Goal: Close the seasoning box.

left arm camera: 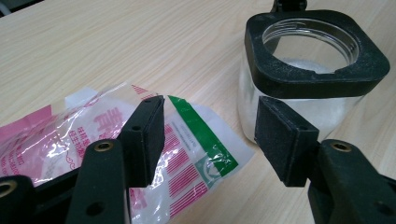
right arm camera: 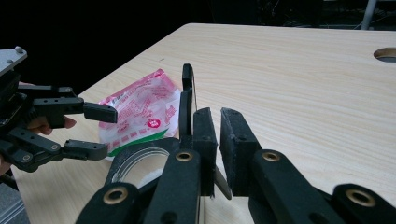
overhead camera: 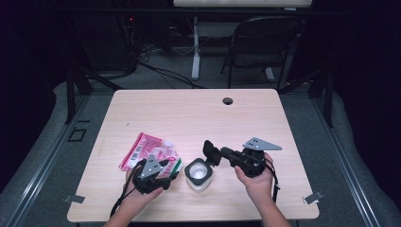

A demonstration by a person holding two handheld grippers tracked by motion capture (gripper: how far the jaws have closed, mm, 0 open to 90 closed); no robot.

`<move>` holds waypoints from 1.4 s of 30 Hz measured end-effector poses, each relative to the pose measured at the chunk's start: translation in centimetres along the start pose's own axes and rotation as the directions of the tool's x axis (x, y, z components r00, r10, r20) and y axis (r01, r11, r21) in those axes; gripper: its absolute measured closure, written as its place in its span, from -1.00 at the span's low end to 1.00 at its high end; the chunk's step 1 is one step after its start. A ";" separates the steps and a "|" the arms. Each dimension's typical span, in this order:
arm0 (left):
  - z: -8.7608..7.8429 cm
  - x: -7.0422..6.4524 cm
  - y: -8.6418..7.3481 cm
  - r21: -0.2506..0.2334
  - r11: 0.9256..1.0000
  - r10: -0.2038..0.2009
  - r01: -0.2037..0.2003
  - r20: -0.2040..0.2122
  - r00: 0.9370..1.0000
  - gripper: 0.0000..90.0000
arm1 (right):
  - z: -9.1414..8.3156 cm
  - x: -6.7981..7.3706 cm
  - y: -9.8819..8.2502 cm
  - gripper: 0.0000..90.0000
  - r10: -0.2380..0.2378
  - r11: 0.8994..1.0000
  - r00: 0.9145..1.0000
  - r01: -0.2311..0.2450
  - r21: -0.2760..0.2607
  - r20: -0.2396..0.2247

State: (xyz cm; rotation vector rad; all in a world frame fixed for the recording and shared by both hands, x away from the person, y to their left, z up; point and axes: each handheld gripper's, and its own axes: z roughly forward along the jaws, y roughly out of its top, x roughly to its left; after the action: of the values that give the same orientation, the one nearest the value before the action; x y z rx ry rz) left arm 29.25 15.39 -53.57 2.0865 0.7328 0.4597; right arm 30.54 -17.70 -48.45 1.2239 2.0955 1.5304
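Note:
A square clear jar (overhead camera: 198,176) with a black rim (left arm camera: 261,51) and white contents stands near the table's front middle. Its black lid (overhead camera: 209,150) stands on edge just right of the jar, and my right gripper (overhead camera: 216,153) is shut on it; in the right gripper view the lid (right arm camera: 187,88) rises beside the nearly closed pads (right arm camera: 217,126). A pink, green and clear plastic bag (overhead camera: 142,149) lies left of the jar. My left gripper (left arm camera: 210,126) is open, one pad over the bag's corner (left arm camera: 196,140), the other just in front of the jar's wall.
The wooden table (overhead camera: 189,113) has a round cable hole (overhead camera: 228,100) near its far edge. A folding chair (overhead camera: 265,42) and a desk leg stand behind the table. My left gripper (right arm camera: 100,130) also appears across the jar (right arm camera: 126,156) in the right gripper view.

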 end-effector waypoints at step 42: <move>-0.5 -1.3 2.4 -0.070 0.998 0.004 -0.004 -0.001 1.000 0.14 | 0.5 1.4 -0.4 0.84 -0.034 0.999 0.999 0.035 0.017 -0.037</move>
State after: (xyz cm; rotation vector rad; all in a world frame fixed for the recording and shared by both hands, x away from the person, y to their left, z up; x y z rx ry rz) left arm 28.79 13.79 -51.42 2.0230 0.7032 0.4821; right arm 29.84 -16.39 -48.67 1.1677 2.1467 1.5334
